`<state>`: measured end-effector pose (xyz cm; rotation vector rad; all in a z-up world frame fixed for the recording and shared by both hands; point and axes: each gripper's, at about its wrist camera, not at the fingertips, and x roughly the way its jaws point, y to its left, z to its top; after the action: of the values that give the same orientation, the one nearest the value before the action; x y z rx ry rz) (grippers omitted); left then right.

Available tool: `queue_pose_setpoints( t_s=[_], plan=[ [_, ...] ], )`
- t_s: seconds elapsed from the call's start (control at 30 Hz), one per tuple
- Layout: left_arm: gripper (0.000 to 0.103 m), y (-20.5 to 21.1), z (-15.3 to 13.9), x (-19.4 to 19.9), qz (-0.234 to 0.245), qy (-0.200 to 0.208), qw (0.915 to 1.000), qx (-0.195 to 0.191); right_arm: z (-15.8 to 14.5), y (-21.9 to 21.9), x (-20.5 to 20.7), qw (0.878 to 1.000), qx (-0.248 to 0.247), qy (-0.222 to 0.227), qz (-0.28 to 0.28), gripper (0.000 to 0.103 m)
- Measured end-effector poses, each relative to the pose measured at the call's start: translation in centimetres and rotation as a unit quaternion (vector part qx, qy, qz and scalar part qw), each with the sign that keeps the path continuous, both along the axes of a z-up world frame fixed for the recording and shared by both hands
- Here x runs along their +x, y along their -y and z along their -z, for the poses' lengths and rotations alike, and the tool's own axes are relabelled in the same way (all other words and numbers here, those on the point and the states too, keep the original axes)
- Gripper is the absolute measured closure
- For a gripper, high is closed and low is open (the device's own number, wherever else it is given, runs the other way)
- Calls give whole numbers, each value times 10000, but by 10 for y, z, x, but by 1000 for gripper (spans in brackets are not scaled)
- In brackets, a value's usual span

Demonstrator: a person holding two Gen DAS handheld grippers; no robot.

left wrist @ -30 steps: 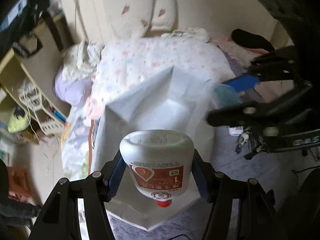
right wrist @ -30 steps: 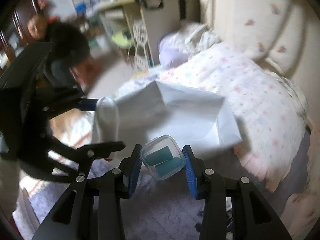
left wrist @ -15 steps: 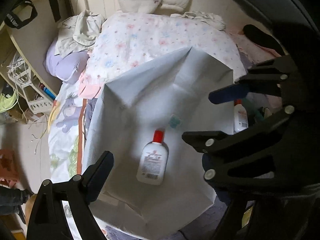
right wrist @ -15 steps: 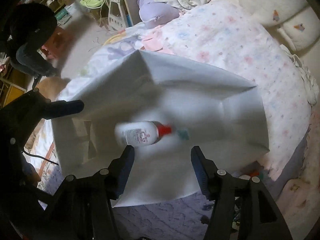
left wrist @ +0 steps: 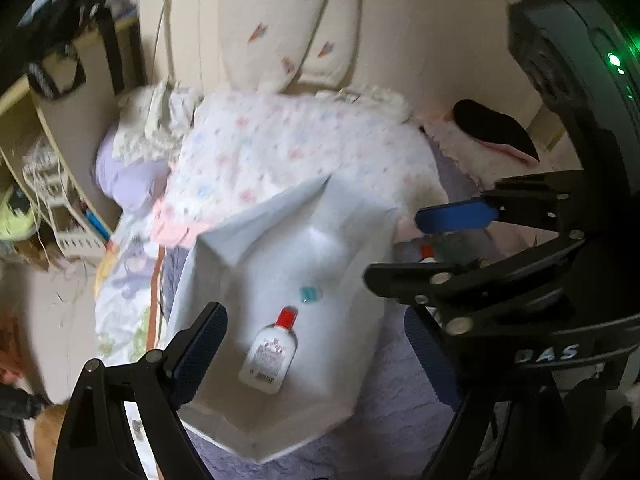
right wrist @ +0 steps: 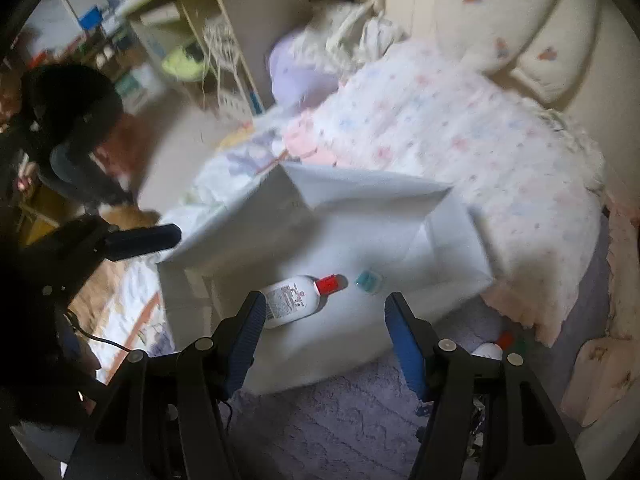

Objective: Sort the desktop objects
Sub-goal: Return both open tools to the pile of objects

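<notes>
The white bottle [left wrist: 270, 354] with a red cap lies on its side in the white fabric bin [left wrist: 224, 232], just ahead of the released, empty left tool [left wrist: 316, 354], beside a small teal case [left wrist: 311, 294]. The right tool [right wrist: 324, 322] also hangs spread and empty above them. Smooth, rigid plastic, the bottle looks light but likely slippery, best gripped across its flat-sided body.

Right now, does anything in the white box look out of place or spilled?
Nothing looks spilled. The white bottle lies on its side in the white box, red cap on; the small teal case rests beside it.
</notes>
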<state>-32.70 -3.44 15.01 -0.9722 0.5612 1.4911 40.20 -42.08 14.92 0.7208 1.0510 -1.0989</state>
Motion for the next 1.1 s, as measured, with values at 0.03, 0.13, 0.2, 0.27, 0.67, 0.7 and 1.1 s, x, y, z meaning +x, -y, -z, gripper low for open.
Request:
queue_pose_setpoints(
  t_s=[0.03, 0.13, 0.2, 0.27, 0.67, 0.7, 1.1],
  plan=[
    [13, 1, -4, 7, 15, -109, 9999, 35, -6, -7, -6, 9999, -89, 44, 18, 41],
    [13, 2, -17, 38, 175, -435, 9989, 70, -18, -35, -32, 9997, -252, -15, 79, 41],
    [13, 3, -25, 59, 267, -467, 9983, 235, -21, -58, -56, 9986, -414, -328, 94, 41],
    [12, 1, -29, 79, 358, -344, 9978, 441, -21, -73, -77, 9972, -526, -520, 133, 41],
    [12, -22, 23, 210, 1203, -504, 9885, 767, 31, -164, -262, 9889, -511, -760, 1168, 41],
    [12, -24, 36, 220, 1295, -566, 9876, 690, 43, -169, -274, 9873, -525, -702, 1328, 41],
    [12, -56, 164, 285, 2087, -840, 9715, 750, 139, -177, -357, 9771, -537, 548, 1984, 42]
  ],
)
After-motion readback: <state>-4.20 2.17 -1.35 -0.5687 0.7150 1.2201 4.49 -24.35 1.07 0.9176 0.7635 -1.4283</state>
